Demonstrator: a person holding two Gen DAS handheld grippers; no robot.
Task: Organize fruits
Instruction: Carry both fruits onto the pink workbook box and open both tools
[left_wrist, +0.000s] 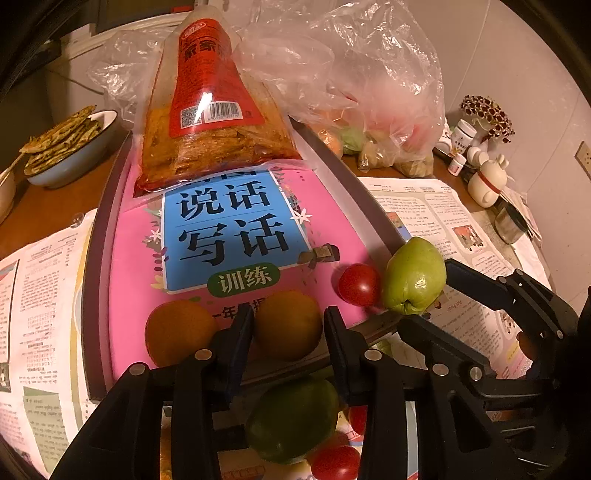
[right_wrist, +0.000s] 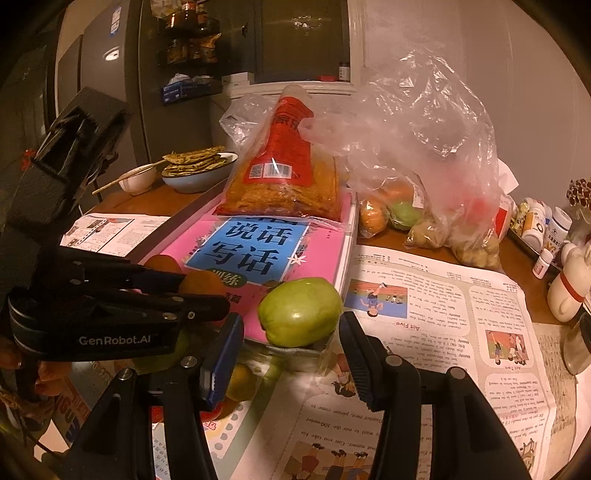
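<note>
Fruit-sorting, mid-task. We judge the work partly done: two oranges, the left orange (left_wrist: 179, 332) and the right orange (left_wrist: 288, 325), a cherry tomato (left_wrist: 358, 284) and a green fruit (left_wrist: 413, 277) sit along the near edge of the pink workbook (left_wrist: 236, 236); another green fruit (left_wrist: 291, 421) and a second tomato (left_wrist: 334, 461) lie below on the newspaper-covered surface (right_wrist: 424, 295), and more remain in the plastic bag (right_wrist: 424, 155). The left hand-held gripper (left_wrist: 288, 328) brackets the right orange, jaws wide, contact uncertain. The right hand-held gripper (right_wrist: 291, 347) stands open around the green fruit, gripping nothing. Legible: "说话写话 训练" on the workbook; "GenRobot.AI" on the left tool; "Act Five" in the newspaper.
</note>
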